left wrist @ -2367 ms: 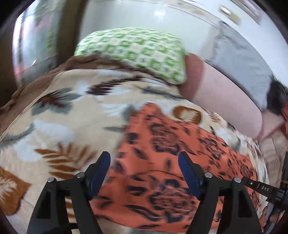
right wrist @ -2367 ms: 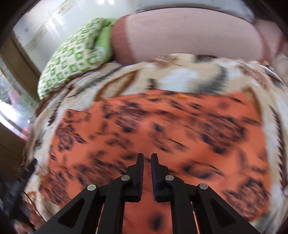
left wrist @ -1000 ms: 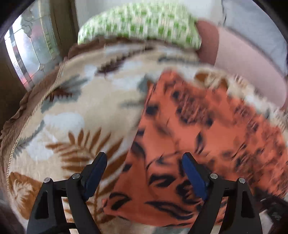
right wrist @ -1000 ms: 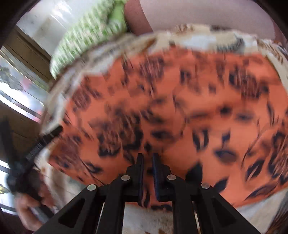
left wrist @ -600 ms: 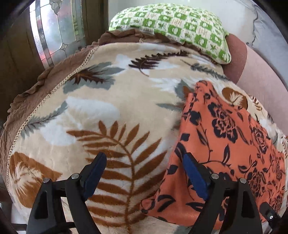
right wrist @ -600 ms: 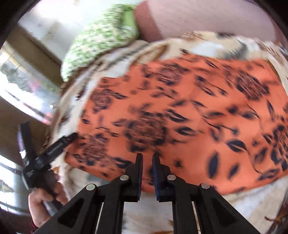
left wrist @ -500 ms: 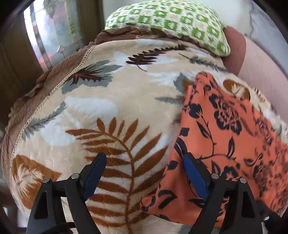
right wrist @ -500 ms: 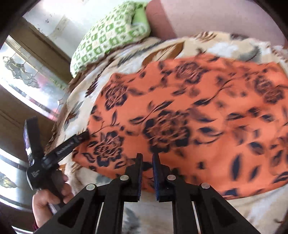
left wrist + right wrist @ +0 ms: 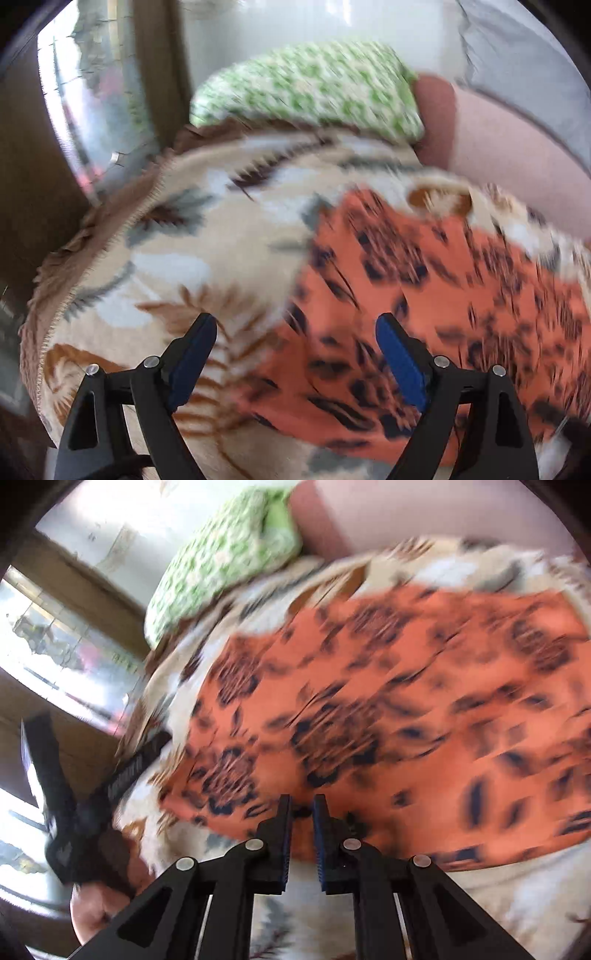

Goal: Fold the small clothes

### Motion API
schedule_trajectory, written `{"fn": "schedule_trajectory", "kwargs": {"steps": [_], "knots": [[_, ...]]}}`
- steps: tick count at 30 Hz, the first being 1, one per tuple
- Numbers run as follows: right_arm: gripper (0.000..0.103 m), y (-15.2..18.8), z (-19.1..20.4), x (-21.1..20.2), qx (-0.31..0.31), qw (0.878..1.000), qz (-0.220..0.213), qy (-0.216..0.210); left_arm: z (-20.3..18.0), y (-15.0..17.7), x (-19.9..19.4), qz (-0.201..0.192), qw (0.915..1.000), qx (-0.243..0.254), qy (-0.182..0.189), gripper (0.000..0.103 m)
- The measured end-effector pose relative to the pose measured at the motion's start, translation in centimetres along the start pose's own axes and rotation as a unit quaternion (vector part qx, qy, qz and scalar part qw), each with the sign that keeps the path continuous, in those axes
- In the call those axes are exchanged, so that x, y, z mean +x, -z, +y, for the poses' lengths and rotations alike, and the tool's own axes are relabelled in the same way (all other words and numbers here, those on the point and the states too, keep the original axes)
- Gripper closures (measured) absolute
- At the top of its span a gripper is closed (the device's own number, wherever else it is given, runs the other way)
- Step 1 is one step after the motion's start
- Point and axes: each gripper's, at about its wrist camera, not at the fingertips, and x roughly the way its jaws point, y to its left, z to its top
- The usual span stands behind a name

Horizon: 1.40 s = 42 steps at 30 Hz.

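Observation:
An orange cloth with dark flower print (image 9: 443, 295) lies flat on a beige leaf-patterned blanket (image 9: 192, 258); it also shows in the right wrist view (image 9: 406, 720). My left gripper (image 9: 295, 354) is open and empty, hovering over the cloth's near left corner. It shows at the left of the right wrist view (image 9: 92, 775), held in a hand. My right gripper (image 9: 301, 834) is shut with a narrow gap and holds nothing, above the cloth's near edge. Both views are blurred by motion.
A green checked pillow (image 9: 306, 92) lies at the head of the bed, with a pink bolster (image 9: 498, 147) beside it. A window (image 9: 85, 129) and brown frame stand to the left. The blanket's brown trim (image 9: 74, 258) marks the bed's left edge.
Both cameras have moved and blurred. The left gripper has shifted right, so the cloth's corner now lies between its fingers. The right gripper has stayed over the cloth's near edge.

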Motion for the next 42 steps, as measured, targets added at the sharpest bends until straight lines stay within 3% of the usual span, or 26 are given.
{"fn": "schedule_trajectory", "kwargs": {"steps": [3, 5, 7, 11, 13, 18, 22, 24, 29, 37, 42], "knots": [[0.089, -0.8, -3.2, -1.2, 0.026, 0.998, -0.012, 0.064, -1.4, 1.9, 3.4, 0.076, 0.9969, 0.016, 0.013, 0.014], [0.089, -0.9, -5.6, -0.6, 0.047, 0.993, -0.003, 0.112, -2.1, 2.3, 3.2, 0.043, 0.9982, 0.039, -0.014, 0.009], [0.089, -0.5, -8.1, 0.9, 0.075, 0.988, 0.025, 0.135, -2.4, 2.6, 2.7, 0.041, 0.9977, 0.05, -0.019, 0.009], [0.089, 0.1, -8.5, -0.6, 0.072, 0.991, 0.028, 0.11, -1.7, 3.6, -0.4, 0.0, 0.9992, 0.038, -0.009, 0.009], [0.09, 0.7, -8.7, -2.9, 0.069, 0.993, 0.007, 0.098, -1.6, 4.3, -2.3, -0.02, 0.999, 0.04, -0.001, 0.009], [0.09, 1.3, -11.2, -7.4, 0.084, 0.985, -0.045, 0.147, -2.0, 4.3, -5.2, -0.063, 0.9962, 0.06, 0.003, 0.009], [0.09, 1.5, -14.4, -7.7, 0.107, 0.973, -0.062, 0.195, -2.1, 4.3, -5.9, -0.063, 0.9959, 0.059, 0.028, 0.009], [0.089, 1.5, -16.2, -6.5, 0.119, 0.971, -0.04, 0.206, -2.4, 4.3, -6.0, -0.067, 0.9953, 0.062, 0.03, 0.009], [0.09, 1.1, -16.8, -6.6, 0.111, 0.974, -0.033, 0.194, -3.2, 4.2, -6.5, -0.079, 0.9938, 0.068, 0.038, 0.009], [0.089, 0.3, -14.8, -8.4, 0.105, 0.975, -0.097, 0.173, -4.8, 3.3, -5.9, -0.081, 0.993, 0.074, 0.045, 0.009], [0.089, -0.9, -13.0, -7.4, 0.086, 0.979, -0.109, 0.147, -5.6, 2.8, -5.3, -0.076, 0.9928, 0.076, 0.052, 0.009]]}}
